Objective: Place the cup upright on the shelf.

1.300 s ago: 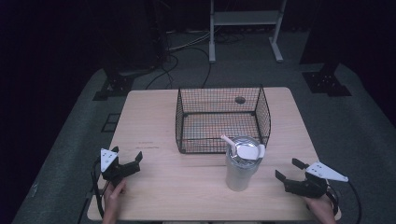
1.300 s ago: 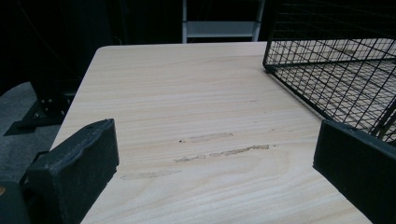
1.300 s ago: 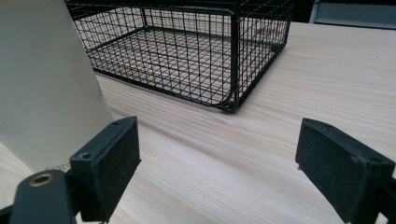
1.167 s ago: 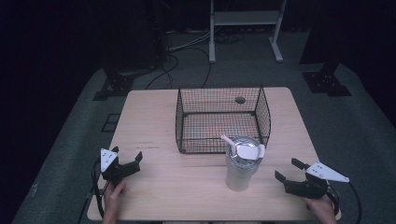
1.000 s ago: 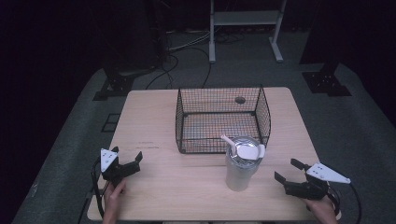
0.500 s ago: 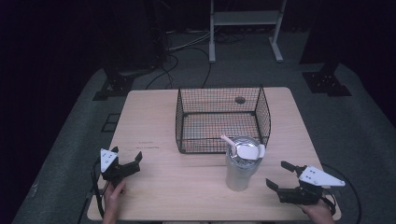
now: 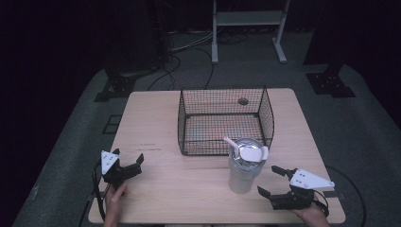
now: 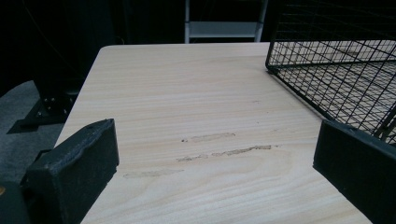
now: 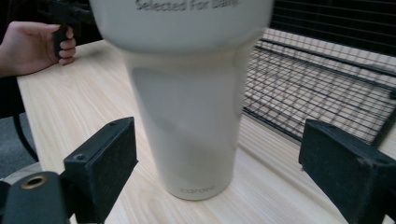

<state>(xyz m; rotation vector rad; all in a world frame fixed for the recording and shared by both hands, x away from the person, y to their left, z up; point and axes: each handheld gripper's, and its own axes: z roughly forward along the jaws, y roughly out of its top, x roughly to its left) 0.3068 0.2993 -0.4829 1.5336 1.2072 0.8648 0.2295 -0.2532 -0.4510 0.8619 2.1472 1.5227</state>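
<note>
Wooden table: right gripper gapes beside the tumbler (lettering readable close-up), grasping nothing.

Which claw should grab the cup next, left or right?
Right. The right claw is open beside the cup, and the right gripper view shows the cup standing between its jaws. The left claw is open too, but sits far across the table from the cup.
</note>
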